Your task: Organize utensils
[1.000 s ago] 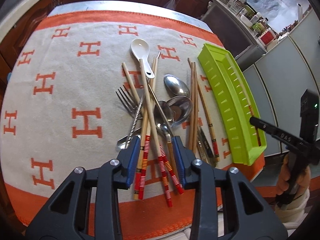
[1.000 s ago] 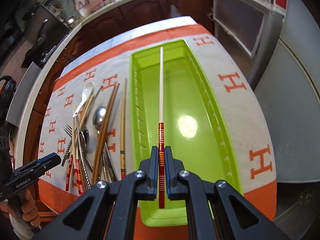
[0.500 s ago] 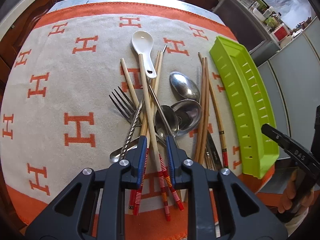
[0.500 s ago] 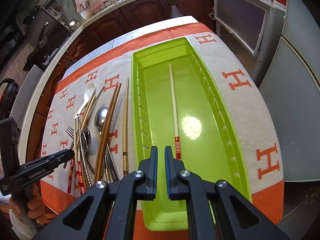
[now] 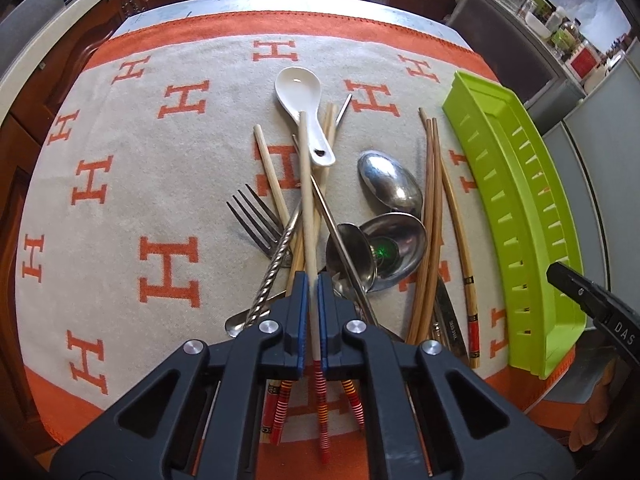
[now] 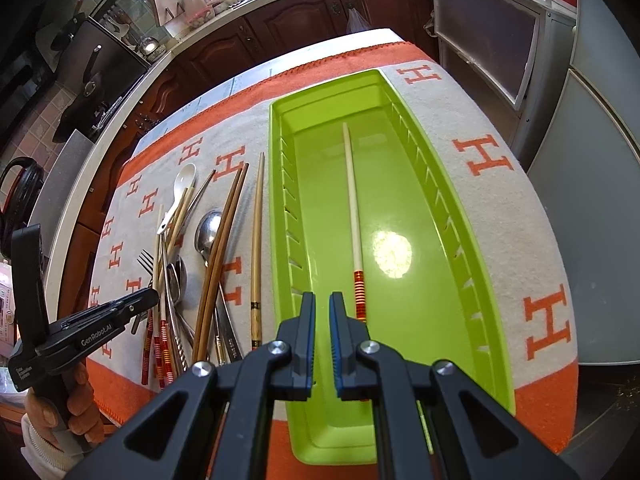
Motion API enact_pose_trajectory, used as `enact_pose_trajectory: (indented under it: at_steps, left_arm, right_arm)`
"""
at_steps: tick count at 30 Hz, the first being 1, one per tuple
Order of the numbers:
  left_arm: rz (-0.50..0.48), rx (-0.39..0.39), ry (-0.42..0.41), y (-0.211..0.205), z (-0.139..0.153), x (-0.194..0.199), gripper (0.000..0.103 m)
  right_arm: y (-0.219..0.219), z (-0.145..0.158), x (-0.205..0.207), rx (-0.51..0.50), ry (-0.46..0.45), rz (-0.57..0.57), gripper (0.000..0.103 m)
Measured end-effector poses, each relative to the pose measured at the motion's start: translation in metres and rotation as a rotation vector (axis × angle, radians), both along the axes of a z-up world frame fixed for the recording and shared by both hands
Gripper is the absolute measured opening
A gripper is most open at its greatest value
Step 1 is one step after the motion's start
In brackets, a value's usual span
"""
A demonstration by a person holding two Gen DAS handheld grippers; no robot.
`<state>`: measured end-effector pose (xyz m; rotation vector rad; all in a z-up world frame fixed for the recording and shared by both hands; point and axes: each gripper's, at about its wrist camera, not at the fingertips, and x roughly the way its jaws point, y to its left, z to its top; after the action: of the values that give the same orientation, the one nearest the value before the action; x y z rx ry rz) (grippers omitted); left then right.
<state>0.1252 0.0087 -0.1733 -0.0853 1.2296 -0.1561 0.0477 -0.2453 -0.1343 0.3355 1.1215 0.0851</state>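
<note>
A: What is the left gripper (image 5: 312,312) doing at the towel's near edge?

B: Pinching a pale red-banded chopstick (image 5: 307,200) for lifting clear; the right gripper (image 6: 321,340) is hovering nearly closed, empty, above the green plastic tray (image 6: 476,240) holding its twin (image 6: 353,216)

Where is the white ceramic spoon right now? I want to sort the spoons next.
In the left wrist view the white ceramic spoon lies at the far end of the utensil pile on the orange-and-beige cloth, its handle under a pale chopstick, left of the green tray.
</note>
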Motion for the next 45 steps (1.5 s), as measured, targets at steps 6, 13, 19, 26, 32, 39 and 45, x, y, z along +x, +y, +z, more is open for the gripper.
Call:
enact_pose_trajectory:
  at_steps: [6, 13, 19, 26, 32, 39, 45]
  left_arm:
    - [0.019, -0.045, -0.019, 0.012, 0.016, -0.006, 0.002]
    - [-0.012, -0.140, 0.002, 0.007, 0.043, -0.015, 0.002]
    - [-0.114, -0.217, -0.030, -0.044, 0.084, -0.010, 0.002]
    - [-0.162, -0.256, 0.000, -0.126, 0.093, 0.021, 0.002]
    - [-0.187, -0.211, 0.065, -0.179, 0.057, 0.037, 0.002]
    - [-0.223, -0.116, 0.103, -0.189, 0.029, 0.027, 0.003]
    - [-0.289, -0.055, 0.021, -0.174, 0.050, 0.000, 0.009]
  right_arm:
    - [-0.003, 0.001, -0.002, 0.011, -0.004, -0.007, 0.007]
    - [-0.009, 0.010, -0.004, 0.021, -0.025, -0.020, 0.007]
    - [-0.025, 0.022, -0.007, 0.026, -0.049, -0.068, 0.007]
    - [-0.047, 0.031, -0.013, 0.017, -0.065, -0.140, 0.007]
    - [-0.058, 0.028, -0.016, 0.015, -0.050, -0.170, 0.007]
    - [-0.061, 0.022, -0.014, 0.006, -0.031, -0.174, 0.007]
    - [-0.054, 0.020, -0.012, 0.005, -0.027, -0.158, 0.007]
